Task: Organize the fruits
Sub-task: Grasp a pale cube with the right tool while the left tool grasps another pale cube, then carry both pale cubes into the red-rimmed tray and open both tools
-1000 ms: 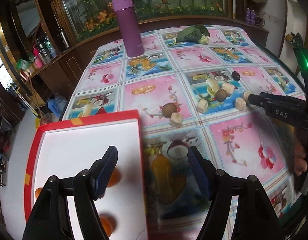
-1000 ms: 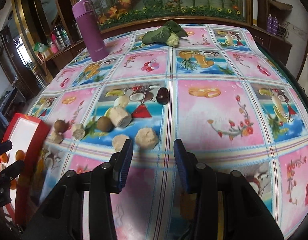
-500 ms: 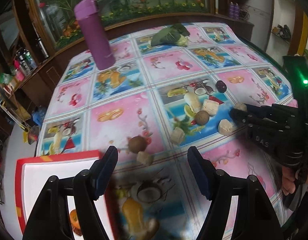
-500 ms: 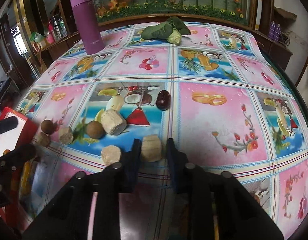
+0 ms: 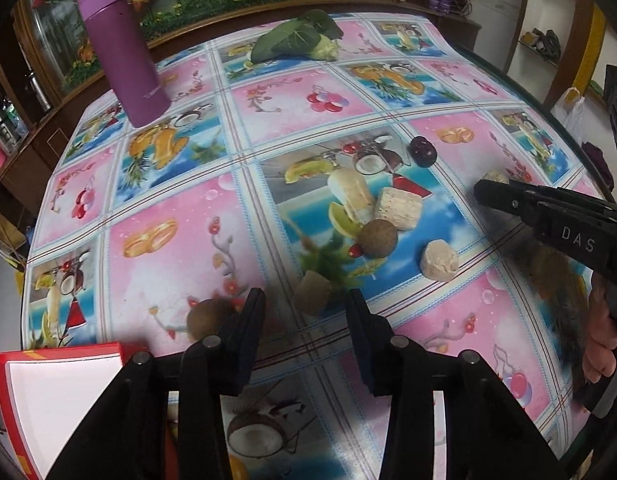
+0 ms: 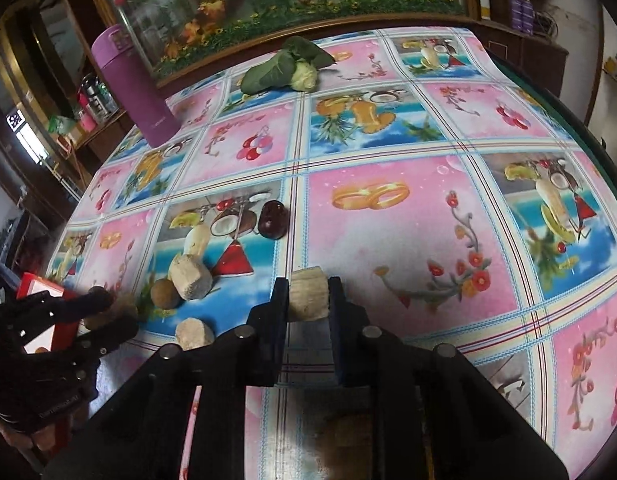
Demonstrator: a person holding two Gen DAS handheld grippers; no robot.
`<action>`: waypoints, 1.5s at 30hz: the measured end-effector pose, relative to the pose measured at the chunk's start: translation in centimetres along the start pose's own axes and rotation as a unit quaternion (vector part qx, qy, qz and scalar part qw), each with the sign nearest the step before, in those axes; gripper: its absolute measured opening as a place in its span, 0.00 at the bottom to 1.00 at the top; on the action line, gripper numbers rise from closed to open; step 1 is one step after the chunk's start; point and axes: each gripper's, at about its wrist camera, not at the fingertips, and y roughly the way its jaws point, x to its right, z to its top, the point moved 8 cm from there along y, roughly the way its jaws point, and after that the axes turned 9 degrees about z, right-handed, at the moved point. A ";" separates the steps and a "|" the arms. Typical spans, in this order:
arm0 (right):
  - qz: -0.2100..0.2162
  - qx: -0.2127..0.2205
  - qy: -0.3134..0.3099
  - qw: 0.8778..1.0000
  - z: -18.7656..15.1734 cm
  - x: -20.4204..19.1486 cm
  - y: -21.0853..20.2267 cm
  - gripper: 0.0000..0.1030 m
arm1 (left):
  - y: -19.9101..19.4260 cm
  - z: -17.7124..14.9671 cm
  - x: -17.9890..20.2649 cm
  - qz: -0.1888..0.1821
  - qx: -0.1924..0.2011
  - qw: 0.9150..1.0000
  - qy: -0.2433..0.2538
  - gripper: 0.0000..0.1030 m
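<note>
since half a second back the left gripper [image 5: 304,316] has pushed forward off the red-rimmed white tray [image 5: 48,384], and the right gripper [image 6: 308,300] has closed the last gap onto its piece. left to right in the left wrist view: tray at the lower left corner; tall purple cylindrical flask [image 5: 122,44] upright at the far left of the fruit-print plastic tablecloth [image 5: 168,220]; round brown fruit [image 5: 204,318] just outside the left finger; small tan cut chunk [image 5: 314,294] between the left gripper's fingers, which stand well apart with a gap on each side of it, not touching as far as visible. beyond it, a second round brown fruit [image 5: 378,238] touching a pale cylindrical cut piece [image 5: 398,208]; a pale round-ended stub [image 5: 440,260] lying apart to the right; dark maroon glossy fruit [image 5: 422,152] farther back; green leafy vegetable with a pale stem [image 5: 296,40] near the far edge. right gripper enters from the right, a hand [image 5: 600,336] on its handle. right wrist view: the fingers are clamped on a pale fibrous cut block [image 6: 308,296], pads flush on both sides; whether it is clear of the cloth cannot be told. left gripper [image 6: 108,312] shows at far left of this view, fingers spread over the small brown pieces beside the tray [image 6: 32,284].
</note>
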 end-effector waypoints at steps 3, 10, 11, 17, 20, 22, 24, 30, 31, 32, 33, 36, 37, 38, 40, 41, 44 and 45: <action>0.003 0.003 0.007 1.000 0.1 0.1 -0.1 0.20 | 0.6 0.1 0.4 -0.017 -0.008 1.000 -0.004 0.26; 0.003 0.015 0.006 1.000 0.3 0.1 -0.6 0.20 | 0.4 0.1 0.9 -0.040 -0.002 0.999 -0.011 0.14; 0.004 0.016 0.005 1.000 0.3 0.0 -0.7 0.20 | 0.2 0.1 1.0 -0.040 0.000 0.999 -0.013 0.14; 0.006 0.029 0.000 1.000 0.3 0.0 -1.2 0.20 | -2.9 -0.2 -0.1 -0.034 0.034 0.998 -0.046 0.14; 0.009 0.049 0.001 0.999 0.6 0.0 -1.8 0.20 | -6.2 -1.2 -1.5 -0.026 0.066 0.995 -0.070 0.14; 0.010 0.068 0.001 0.998 0.9 -0.1 -2.5 0.20 | -8.4 -2.1 -2.7 -0.021 0.087 0.993 -0.081 0.14; 0.009 0.085 -0.001 0.996 1.1 -0.3 -3.0 0.20 | -10.4 -3.2 -4.3 -0.006 0.106 0.990 -0.092 0.14; 0.045 0.090 -0.013 0.995 0.2 -3.3 -3.3 0.20 | -14.1 -8.0 -10.5 0.041 0.124 0.980 -0.153 0.14; 0.052 0.090 -0.018 0.994 0.0 -4.1 -3.4 0.20 | -14.4 -9.1 -11.5 0.053 0.121 0.978 -0.162 0.14; 0.060 0.091 -0.028 0.994 -0.3 -5.4 -3.5 0.20 | -14.5 -9.7 -12.1 0.058 0.118 0.977 -0.166 0.14; 0.067 0.091 -0.033 0.993 -0.5 -6.4 -3.6 0.20 | -14.6 -10.3 -12.6 0.063 0.116 0.976 -0.173 0.14; 0.109 0.081 -0.051 0.989 -2.0 -10.8 -3.4 0.20 | -14.6 -11.8 -13.9 0.074 0.114 0.973 -0.186 0.14; 0.123 0.075 -0.058 0.988 -2.6 -12.3 -3.3 0.20 | -14.5 -12.2 -14.4 0.078 0.113 0.972 -0.192 0.14; 0.138 0.069 -0.064 0.986 -3.2 -13.9 -3.2 0.20 | -14.3 -12.6 -15.0 0.083 0.111 0.970 -0.200 0.14; 0.169 0.051 -0.084 0.981 -4.7 -17.5 -2.9 0.20 | -14.4 -13.4 -15.9 0.091 0.109 0.968 -0.208 0.14; 0.179 0.043 -0.098 0.978 -5.4 -19.2 -2.8 0.20 | -14.3 -13.8 -16.4 0.097 0.107 0.966 -0.213 0.14; 0.199 0.026 -0.143 0.969 -7.5 -23.4 -2.9 0.21 | -14.1 -15.1 -17.8 0.103 0.103 0.963 -0.226 0.14; 0.205 0.022 -0.156 0.966 -8.2 -24.6 -3.0 0.20 | -14.1 -15.6 -18.1 0.104 0.102 0.963 -0.229 0.14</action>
